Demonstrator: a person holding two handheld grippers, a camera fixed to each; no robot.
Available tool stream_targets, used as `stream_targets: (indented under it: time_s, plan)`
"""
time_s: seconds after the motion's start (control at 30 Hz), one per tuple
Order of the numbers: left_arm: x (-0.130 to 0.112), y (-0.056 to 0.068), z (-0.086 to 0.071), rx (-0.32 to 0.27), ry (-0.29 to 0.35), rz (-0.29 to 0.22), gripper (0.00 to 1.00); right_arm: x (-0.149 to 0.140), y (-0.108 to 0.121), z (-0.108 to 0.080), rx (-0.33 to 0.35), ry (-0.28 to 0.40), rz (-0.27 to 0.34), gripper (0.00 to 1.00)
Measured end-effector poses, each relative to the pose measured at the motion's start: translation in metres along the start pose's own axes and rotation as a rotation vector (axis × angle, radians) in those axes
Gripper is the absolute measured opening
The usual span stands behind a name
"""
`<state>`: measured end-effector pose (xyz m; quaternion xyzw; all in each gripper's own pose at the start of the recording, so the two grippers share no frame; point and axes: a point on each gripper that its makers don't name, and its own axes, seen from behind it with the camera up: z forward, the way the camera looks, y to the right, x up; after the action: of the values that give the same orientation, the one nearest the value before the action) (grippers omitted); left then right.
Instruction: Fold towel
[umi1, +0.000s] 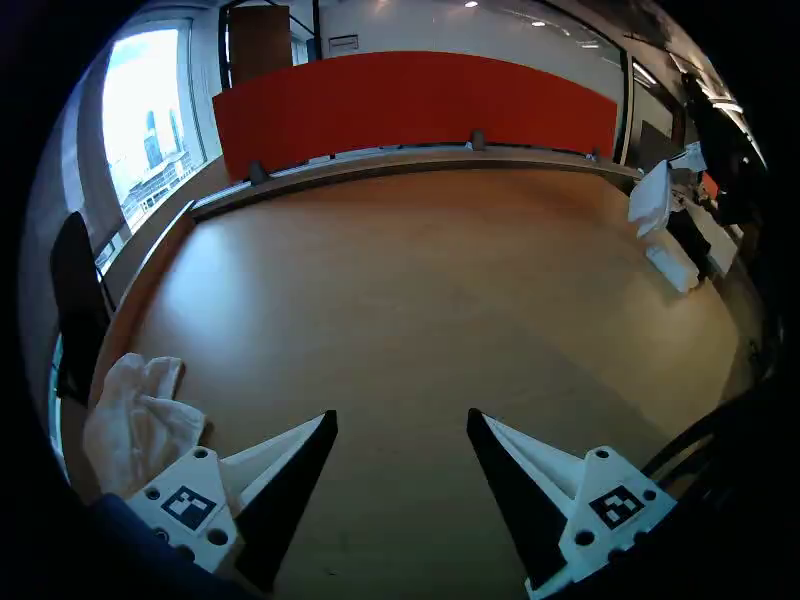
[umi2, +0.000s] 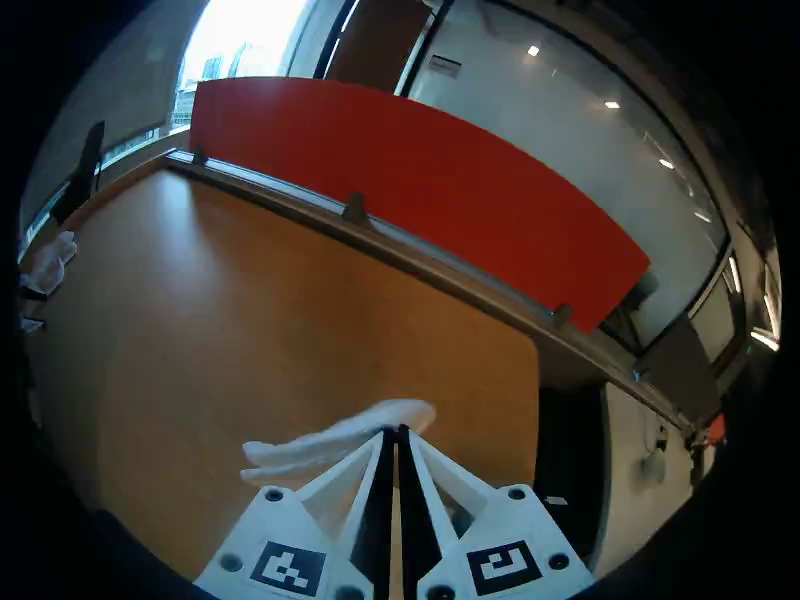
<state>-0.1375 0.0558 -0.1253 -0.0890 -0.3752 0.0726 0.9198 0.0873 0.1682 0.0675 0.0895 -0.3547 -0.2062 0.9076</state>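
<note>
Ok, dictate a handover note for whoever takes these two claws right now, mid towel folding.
Left claw: open and empty, over the bare wooden tabletop.
Right claw: fingers closed, apparently pinching a white cloth towel that trails off to one side above the table.
A second, crumpled white towel lies by the left claw at the table's edge.
Done: one towel picked up; no fold visible on it yet.
Left: lay the held towel flat and fold it, probably with the left claw taking the free end; the crumpled one looks untouched.
</note>
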Motion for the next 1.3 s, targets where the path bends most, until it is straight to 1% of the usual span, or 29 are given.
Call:
stream_targets:
  time_s: [0.2, 0.53, 0.8, 1.0, 1.3]
  plan:
    - [0.002, 0.003, 0.001, -0.003, 0.001, 0.013, 0.96, -0.023, 0.015, -0.008, -0.023, -0.025, 0.022, 0.02]
    - [0.003, 0.005, 0.002, -0.008, -0.003, 0.026, 0.96, -0.083, 0.034, -0.026, -0.060, -0.089, 0.091, 0.02]
    - [0.003, 0.008, 0.004, -0.011, -0.009, 0.034, 0.96, -0.120, 0.037, -0.032, -0.072, -0.131, 0.145, 0.03]
    - [0.005, 0.008, 0.003, -0.008, -0.008, 0.042, 0.96, -0.142, 0.037, -0.035, -0.075, -0.161, 0.159, 0.03]
    - [0.005, 0.005, 0.001, 0.003, -0.008, 0.040, 0.96, -0.181, 0.034, -0.032, -0.078, -0.218, 0.224, 0.02]
